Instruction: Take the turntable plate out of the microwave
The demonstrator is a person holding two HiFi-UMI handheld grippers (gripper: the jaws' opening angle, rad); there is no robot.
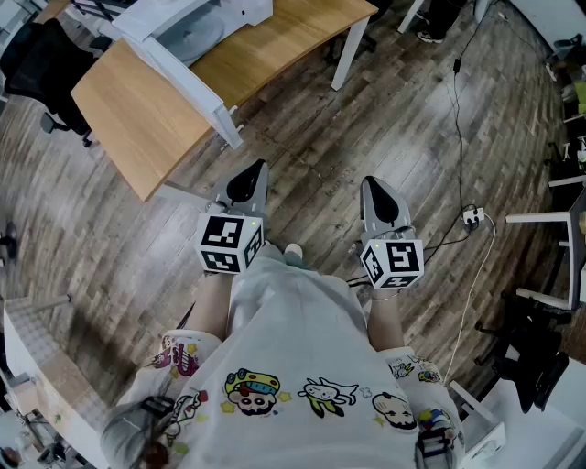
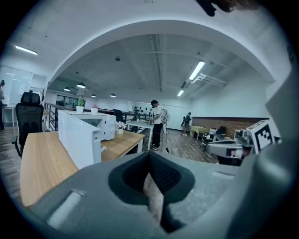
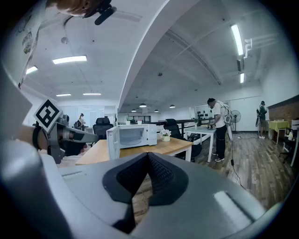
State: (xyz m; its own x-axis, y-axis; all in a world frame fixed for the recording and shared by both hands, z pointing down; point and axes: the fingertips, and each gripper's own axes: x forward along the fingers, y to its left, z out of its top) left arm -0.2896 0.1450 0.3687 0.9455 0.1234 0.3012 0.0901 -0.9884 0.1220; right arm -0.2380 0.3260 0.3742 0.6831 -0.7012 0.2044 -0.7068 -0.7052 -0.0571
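Observation:
A white microwave point(image 1: 197, 23) stands on a wooden table point(image 1: 137, 119) ahead of me, with its door point(image 1: 183, 82) swung open. A pale grey round shape inside the cavity looks like the turntable plate point(image 1: 189, 37). My left gripper point(image 1: 256, 169) and right gripper point(image 1: 371, 185) hang side by side over the floor, well short of the table. Both are shut and hold nothing. The left gripper view shows the microwave point(image 2: 96, 125) at the left behind its open door point(image 2: 79, 140). In the right gripper view the microwave point(image 3: 135, 135) is straight ahead, and the plate is too small to make out.
A person point(image 2: 156, 123) stands at a far table, seen also in the right gripper view as a person point(image 3: 217, 128). A black office chair point(image 1: 37, 64) is left of the table. A cable point(image 1: 458, 119) runs across the plank floor to a power strip point(image 1: 473, 216). White furniture stands at the right.

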